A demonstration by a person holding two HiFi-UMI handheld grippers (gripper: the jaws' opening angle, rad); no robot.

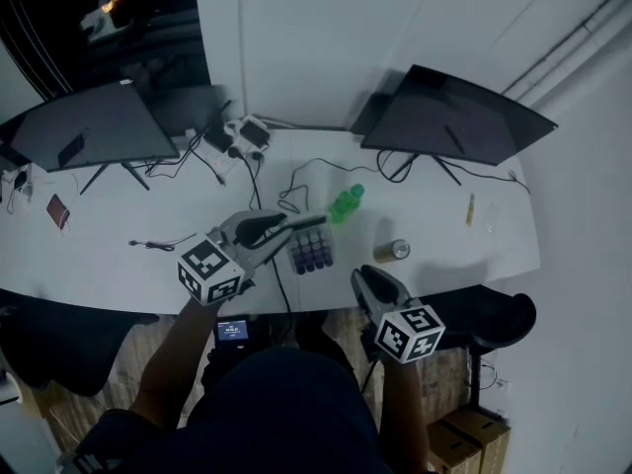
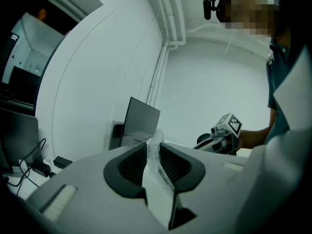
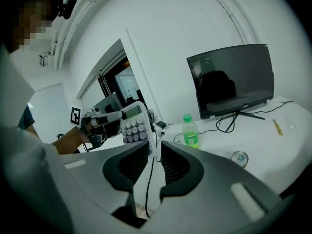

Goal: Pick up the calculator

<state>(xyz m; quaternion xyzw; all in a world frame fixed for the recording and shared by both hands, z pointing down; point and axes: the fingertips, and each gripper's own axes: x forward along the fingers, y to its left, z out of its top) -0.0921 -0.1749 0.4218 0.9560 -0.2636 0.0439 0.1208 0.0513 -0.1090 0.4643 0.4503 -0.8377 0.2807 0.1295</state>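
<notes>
The calculator (image 1: 312, 251), white with rows of dark keys, is held upright over the front of the white table (image 1: 118, 265). My left gripper (image 1: 306, 227) is shut on its top edge. In the left gripper view its pale rim (image 2: 157, 169) sits pinched between the dark pads (image 2: 131, 167). The right gripper view shows its keys and display (image 3: 132, 123) facing me, with the left gripper (image 3: 105, 118) gripping from the left. My right gripper (image 1: 367, 282) hangs at the table's front edge, right of the calculator. Its jaws stand a narrow gap apart with nothing between them.
A green bottle (image 1: 346, 203) lies behind the calculator and a small can (image 1: 392, 251) stands to its right. Two dark monitors (image 1: 94, 126) (image 1: 454, 115) stand at the back, with a power strip (image 1: 242, 134) and cables between them. A black chair (image 1: 504, 314) is at the right.
</notes>
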